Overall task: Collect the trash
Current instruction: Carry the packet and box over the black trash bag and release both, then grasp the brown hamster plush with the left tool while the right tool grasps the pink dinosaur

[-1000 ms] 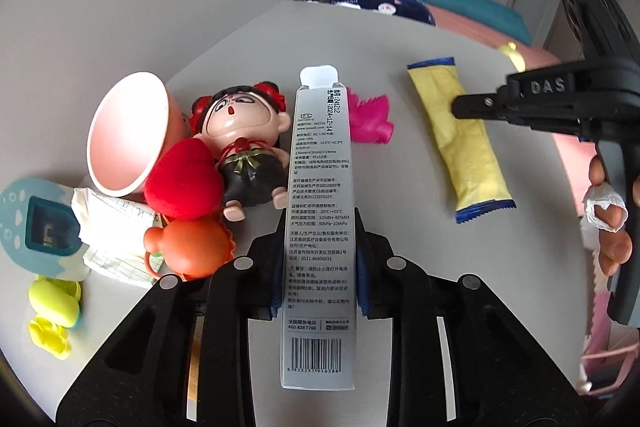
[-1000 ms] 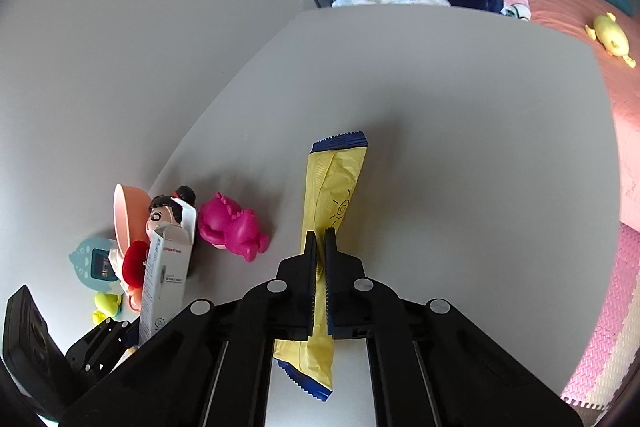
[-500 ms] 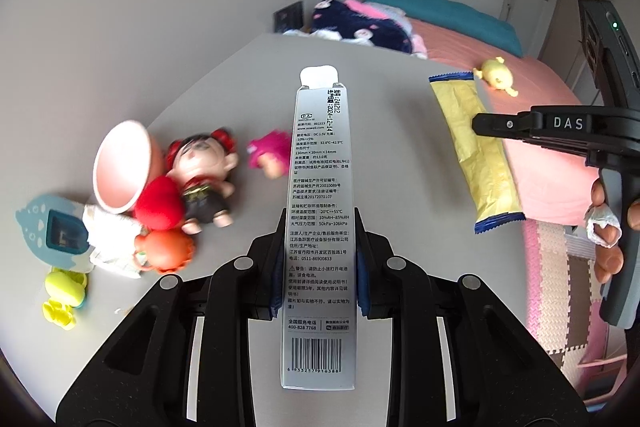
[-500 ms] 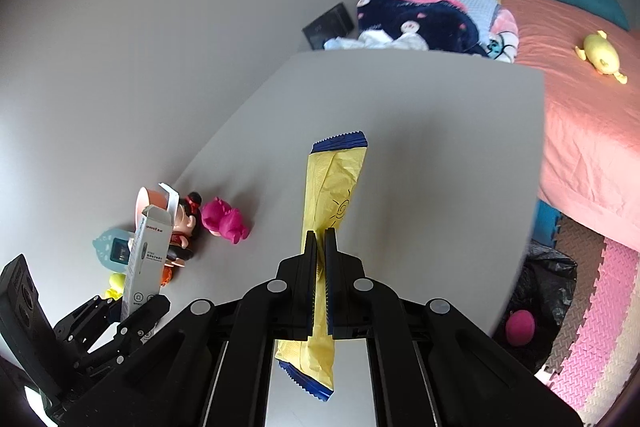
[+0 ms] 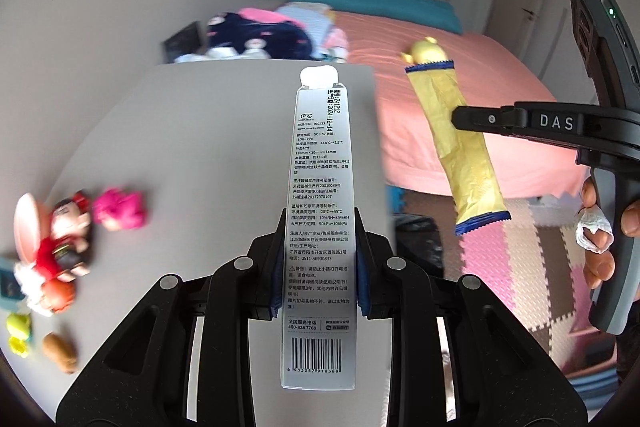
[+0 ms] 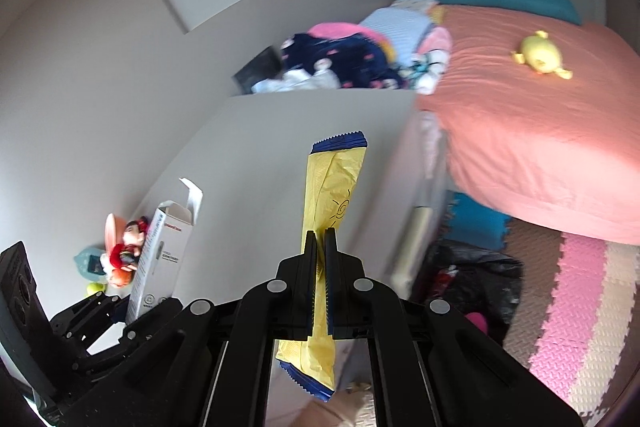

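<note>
Trash is off the grey table (image 5: 224, 131), the long white box (image 5: 320, 227) pinched upright in the left gripper (image 5: 318, 267) and the smaller yellow wrapper (image 6: 332, 211) clamped edge-on in the right gripper (image 6: 319, 259) beside it.

"DAS" on right tongs (image 5: 460, 118), "400-828 7768" on grey box (image 5: 319, 227)

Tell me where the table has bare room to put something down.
The table is bare from the pink toy across to its bed-side edge and back to the clothes pile. The wall-side near corner is crowded with the doll and small toys.
</note>
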The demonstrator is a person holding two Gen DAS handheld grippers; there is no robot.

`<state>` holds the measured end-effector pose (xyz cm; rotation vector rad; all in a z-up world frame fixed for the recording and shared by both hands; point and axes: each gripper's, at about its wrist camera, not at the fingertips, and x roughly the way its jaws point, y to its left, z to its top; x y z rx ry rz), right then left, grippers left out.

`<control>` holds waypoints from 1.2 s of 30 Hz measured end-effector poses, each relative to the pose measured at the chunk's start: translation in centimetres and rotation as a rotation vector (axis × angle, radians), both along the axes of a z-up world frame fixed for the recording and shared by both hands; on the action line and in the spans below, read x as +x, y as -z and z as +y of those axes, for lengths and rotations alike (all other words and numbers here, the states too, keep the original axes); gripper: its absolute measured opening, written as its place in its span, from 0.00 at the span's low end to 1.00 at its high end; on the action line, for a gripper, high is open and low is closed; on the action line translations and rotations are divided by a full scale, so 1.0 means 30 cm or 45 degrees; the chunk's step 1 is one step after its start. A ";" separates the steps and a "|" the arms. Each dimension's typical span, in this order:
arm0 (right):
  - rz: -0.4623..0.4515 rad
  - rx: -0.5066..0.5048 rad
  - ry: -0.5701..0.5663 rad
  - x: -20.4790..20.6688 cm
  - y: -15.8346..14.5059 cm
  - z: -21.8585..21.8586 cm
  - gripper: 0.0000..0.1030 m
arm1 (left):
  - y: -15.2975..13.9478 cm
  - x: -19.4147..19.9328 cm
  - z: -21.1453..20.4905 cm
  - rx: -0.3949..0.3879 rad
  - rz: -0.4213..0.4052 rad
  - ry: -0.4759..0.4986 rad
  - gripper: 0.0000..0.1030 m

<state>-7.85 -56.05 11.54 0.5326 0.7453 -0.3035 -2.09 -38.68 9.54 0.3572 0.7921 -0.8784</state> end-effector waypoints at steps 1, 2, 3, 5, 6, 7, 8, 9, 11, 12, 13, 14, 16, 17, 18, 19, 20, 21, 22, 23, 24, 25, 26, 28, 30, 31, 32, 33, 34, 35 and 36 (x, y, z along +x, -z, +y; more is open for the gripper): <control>0.001 -0.002 0.022 -0.029 0.001 -0.031 0.05 | 0.006 -0.017 -0.039 0.007 0.003 0.025 0.26; 0.003 -0.003 0.039 -0.051 0.004 -0.053 0.05 | 0.011 -0.029 -0.067 0.011 0.006 0.043 0.26; 0.006 -0.004 0.058 -0.072 0.007 -0.077 0.05 | 0.019 -0.047 -0.109 0.016 0.013 0.071 0.26; 0.017 -0.005 0.100 -0.118 0.015 -0.127 0.05 | 0.032 -0.076 -0.170 0.023 0.027 0.115 0.26; 0.023 -0.002 0.126 -0.146 0.021 -0.158 0.05 | 0.040 -0.092 -0.205 0.030 0.031 0.140 0.26; 0.027 0.000 0.142 -0.162 0.025 -0.175 0.05 | 0.047 -0.110 -0.233 0.034 0.035 0.161 0.26; 0.032 0.003 0.158 -0.182 0.030 -0.198 0.05 | 0.054 -0.127 -0.258 0.039 0.041 0.183 0.26; 0.038 0.006 0.181 -0.208 0.039 -0.226 0.05 | 0.063 -0.142 -0.288 0.046 0.048 0.207 0.26; 0.048 0.014 0.216 -0.249 0.055 -0.268 0.05 | 0.082 -0.172 -0.335 0.064 0.056 0.245 0.26; 0.053 0.020 0.228 -0.261 0.063 -0.283 0.05 | 0.098 -0.191 -0.365 0.076 0.064 0.267 0.26; 0.061 0.033 0.248 -0.284 0.078 -0.309 0.05 | 0.109 -0.202 -0.377 0.080 0.071 0.279 0.26; 0.066 0.043 0.262 -0.298 0.089 -0.323 0.05 | 0.122 -0.207 -0.393 0.085 0.081 0.294 0.26; 0.081 0.058 0.297 -0.329 0.117 -0.362 0.05 | 0.154 -0.231 -0.432 0.100 0.101 0.321 0.26; 0.090 0.060 0.313 -0.339 0.130 -0.377 0.05 | 0.173 -0.241 -0.455 0.111 0.113 0.332 0.26; 0.101 0.065 0.332 -0.347 0.146 -0.398 0.05 | 0.185 -0.244 -0.472 0.118 0.123 0.338 0.26; 0.107 0.069 0.342 -0.347 0.158 -0.409 0.05 | 0.196 -0.248 -0.488 0.124 0.128 0.344 0.26; 0.107 0.072 0.346 -0.344 0.168 -0.422 0.05 | 0.207 -0.252 -0.506 0.131 0.130 0.347 0.26; 0.124 0.058 0.343 -0.331 0.178 -0.434 0.05 | 0.216 -0.256 -0.529 0.140 0.127 0.347 0.26; 0.149 0.039 0.349 -0.321 0.184 -0.445 0.10 | 0.222 -0.259 -0.549 0.153 0.119 0.347 0.27; 0.165 0.019 0.371 -0.318 0.185 -0.450 0.22 | 0.225 -0.263 -0.562 0.174 0.103 0.329 0.33; 0.166 -0.011 0.415 -0.328 0.180 -0.457 0.57 | 0.224 -0.263 -0.566 0.189 0.077 0.300 0.70; 0.138 -0.031 0.441 -0.345 0.171 -0.462 0.79 | 0.216 -0.266 -0.563 0.179 0.030 0.266 0.93; 0.114 -0.055 0.461 -0.359 0.164 -0.460 0.79 | 0.209 -0.268 -0.556 0.154 0.001 0.262 0.94; 0.109 -0.087 0.459 -0.374 0.154 -0.466 0.79 | 0.200 -0.261 -0.544 0.145 -0.019 0.259 0.94; 0.103 -0.080 0.465 -0.387 0.154 -0.476 0.79 | 0.197 -0.249 -0.537 0.145 -0.013 0.246 0.94; 0.089 -0.060 0.464 -0.394 0.153 -0.480 0.79 | 0.191 -0.242 -0.530 0.140 -0.007 0.245 0.94; 0.080 -0.047 0.463 -0.398 0.153 -0.482 0.79 | 0.189 -0.238 -0.526 0.135 -0.006 0.244 0.94; 0.073 -0.040 0.461 -0.400 0.152 -0.482 0.79 | 0.184 -0.237 -0.518 0.129 -0.011 0.243 0.94; 0.070 -0.039 0.454 -0.399 0.153 -0.478 0.79 | 0.184 -0.234 -0.512 0.126 -0.016 0.244 0.94; 0.072 -0.040 0.447 -0.395 0.154 -0.472 0.79 | 0.184 -0.230 -0.509 0.126 -0.015 0.244 0.94; 0.073 -0.040 0.443 -0.390 0.156 -0.466 0.79 | 0.183 -0.233 -0.500 0.125 -0.010 0.242 0.94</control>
